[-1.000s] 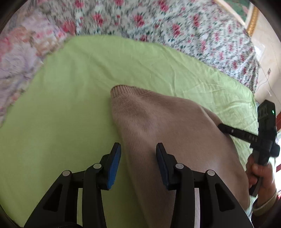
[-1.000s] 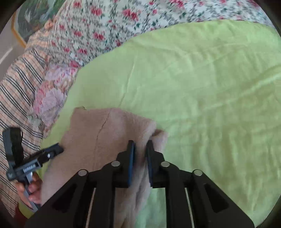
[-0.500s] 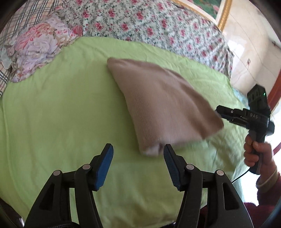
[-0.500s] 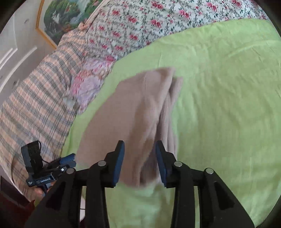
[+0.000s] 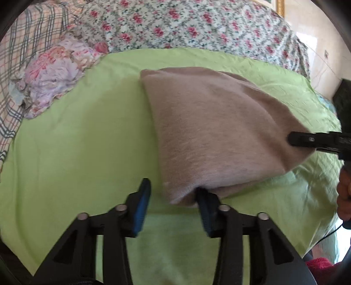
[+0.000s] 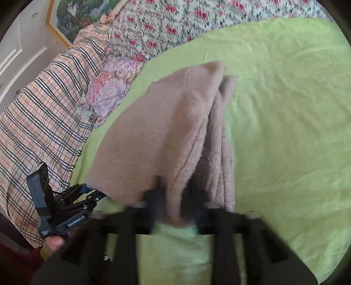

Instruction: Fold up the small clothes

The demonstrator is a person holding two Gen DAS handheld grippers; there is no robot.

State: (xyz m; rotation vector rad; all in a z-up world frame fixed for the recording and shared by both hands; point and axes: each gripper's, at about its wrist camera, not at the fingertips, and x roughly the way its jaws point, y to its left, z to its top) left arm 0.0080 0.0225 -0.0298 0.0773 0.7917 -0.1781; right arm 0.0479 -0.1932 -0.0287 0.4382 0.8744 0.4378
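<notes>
A folded beige knit garment [image 5: 215,131] lies on the green sheet [image 5: 76,142]; it also shows in the right wrist view [image 6: 166,131], its layered edges facing the camera. My left gripper [image 5: 173,195] is open at the garment's near corner, the right finger tucked under the edge, the left finger beside it. My right gripper [image 6: 175,197] is open and blurred by motion, its fingers straddling the garment's near folded edge. It shows in the left wrist view [image 5: 307,140] at the garment's right corner. The left gripper shows in the right wrist view [image 6: 85,197].
Floral bedding [image 5: 197,24] lies beyond the green sheet. A floral pillow [image 5: 57,74] and plaid cover [image 6: 43,122] sit at the left. A framed picture [image 6: 79,15] hangs on the wall. A red cloth [image 5: 322,267] shows at lower right.
The right gripper opened from shut on the garment and let it go. Both grippers pulled back toward the bed's near edge, then came forward to the garment's near edge.
</notes>
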